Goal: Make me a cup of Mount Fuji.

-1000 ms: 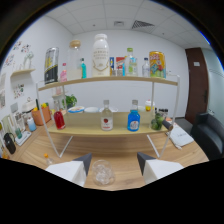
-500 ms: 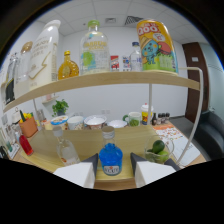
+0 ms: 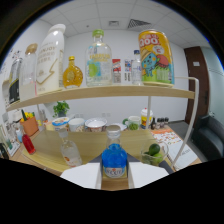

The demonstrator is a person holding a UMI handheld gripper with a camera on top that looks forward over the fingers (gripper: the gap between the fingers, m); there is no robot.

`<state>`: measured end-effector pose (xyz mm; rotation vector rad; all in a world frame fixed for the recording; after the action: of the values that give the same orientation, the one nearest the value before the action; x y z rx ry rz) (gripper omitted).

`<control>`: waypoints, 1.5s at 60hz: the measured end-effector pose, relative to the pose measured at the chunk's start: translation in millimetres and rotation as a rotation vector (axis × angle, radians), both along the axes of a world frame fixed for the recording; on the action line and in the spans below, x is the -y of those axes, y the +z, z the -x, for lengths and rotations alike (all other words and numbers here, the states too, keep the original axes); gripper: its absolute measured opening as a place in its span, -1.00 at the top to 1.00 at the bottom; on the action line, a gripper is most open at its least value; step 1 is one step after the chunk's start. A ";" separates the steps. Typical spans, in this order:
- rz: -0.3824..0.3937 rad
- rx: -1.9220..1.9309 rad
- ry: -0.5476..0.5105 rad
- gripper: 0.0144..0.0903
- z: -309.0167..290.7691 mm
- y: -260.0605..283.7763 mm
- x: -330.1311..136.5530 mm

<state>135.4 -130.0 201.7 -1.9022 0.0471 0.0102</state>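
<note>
A bottle of blue liquid (image 3: 114, 159) with a clear cap stands on the wooden table (image 3: 45, 150), right between my two white fingers. My gripper (image 3: 114, 176) is shut on it, and each finger pad (image 3: 84, 176) meets a side of the bottle at its label. Its base still rests on the table. A clear glass bottle (image 3: 66, 149) stands just left of it, and a glass bowl of limes (image 3: 153, 152) just right.
An upper shelf (image 3: 110, 92) carries a tall white bottle (image 3: 50, 60), a round amber bottle (image 3: 73, 76), a clear bottle with a green label (image 3: 99, 61) and a yellow can (image 3: 156, 57). Bowls (image 3: 95, 124), a mug (image 3: 132, 122) and a red bottle (image 3: 28, 144) stand further back.
I have moved forward towards the blue bottle, which now looms larger. My fingers have drawn together from a wide gap until they meet its sides.
</note>
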 end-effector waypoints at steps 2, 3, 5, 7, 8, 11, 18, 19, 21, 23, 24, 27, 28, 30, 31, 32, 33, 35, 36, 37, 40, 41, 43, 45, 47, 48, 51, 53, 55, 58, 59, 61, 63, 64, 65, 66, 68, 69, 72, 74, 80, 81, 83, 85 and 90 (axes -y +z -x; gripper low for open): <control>-0.008 -0.003 0.000 0.45 -0.1 4.7 6.7; -0.011 -0.007 -0.002 0.45 -0.2 6.6 10.6; -0.014 -0.019 0.000 0.45 1.1 7.9 18.8; -0.008 -0.033 0.009 0.45 3.6 6.3 27.3; -0.007 -0.038 0.008 0.45 4.1 5.0 31.4; 0.010 -0.040 0.010 0.45 6.3 -5.0 45.0; 0.072 -0.045 0.003 0.45 11.5 -42.2 72.7; 0.079 -0.044 0.000 0.45 11.9 -47.4 75.6; 0.097 -0.033 -0.002 0.46 13.5 -58.8 81.2; 0.120 -0.015 0.008 0.45 16.4 -70.1 86.0; 0.127 -0.001 0.012 0.45 17.2 -74.6 87.6; 0.140 0.046 0.018 0.45 19.6 -84.7 90.8; 0.146 0.061 0.022 0.45 20.5 -87.6 91.9; 0.153 0.100 0.028 0.46 20.9 -92.1 92.9; 0.155 0.122 0.030 0.45 20.6 -93.6 93.0; 0.155 0.148 0.033 0.45 20.1 -94.8 92.8; 0.156 0.177 0.036 0.45 19.5 -96.0 92.3; 0.161 0.250 0.047 0.45 17.7 -98.1 91.7; 0.163 0.290 0.054 0.45 16.9 -99.2 91.3; 0.165 0.328 0.061 0.45 16.2 -100.5 90.6; 0.169 0.458 0.084 0.46 13.7 -101.5 88.5; 0.173 0.504 0.091 0.46 12.6 -101.8 87.7; 0.180 0.595 0.109 0.46 10.8 -102.0 86.2; 0.184 0.686 0.128 0.46 9.4 -101.0 84.4; 0.189 0.780 0.150 0.46 8.4 -100.6 82.9; 0.189 0.829 0.165 0.46 7.7 -100.6 81.1; 0.196 0.966 0.205 0.46 8.9 -100.6 79.6; 0.205 1.054 0.232 0.46 10.9 -100.8 79.1; 0.214 1.149 0.261 0.46 10.8 -101.6 78.4; 0.217 1.280 0.301 0.46 11.9 -100.9 76.8; 0.217 1.320 0.312 0.46 12.3 -100.3 76.5; 0.206 1.398 0.330 0.46 12.5 -98.4 73.2; 0.219 1.461 0.343 0.46 13.5 -96.9 75.3; 0.224 1.497 0.349 0.46 12.8 -95.6 74.9; 0.226 1.532 0.354 0.46 12.7 -93.9 74.5; 0.224 1.563 0.359 0.46 12.7 -92.3 73.6; 0.225 1.620 0.371 0.46 12.8 -90.3 72.4; 0.231 1.647 0.376 0.46 12.1 -90.0 71.9; 0.233 1.719 0.385 0.46 10.6 -85.8 67.3; 0.237 1.754 0.388 0.46 13.1 -84.0 68.7; 0.254 1.807 0.409 0.46 16.5 -82.0 68.8; 0.251 1.811 0.409 0.46 15.9 -83.0 67.3; 0.257 1.806 0.413 0.46 17.8 -82.4 69.5; 0.252 1.794 0.411 0.46 19.6 -81.2 69.9; 0.235 1.731 0.389 0.46 21.4 -75.1 71.3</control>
<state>114.0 -201.3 126.5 -1.5322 -1.4990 -1.3712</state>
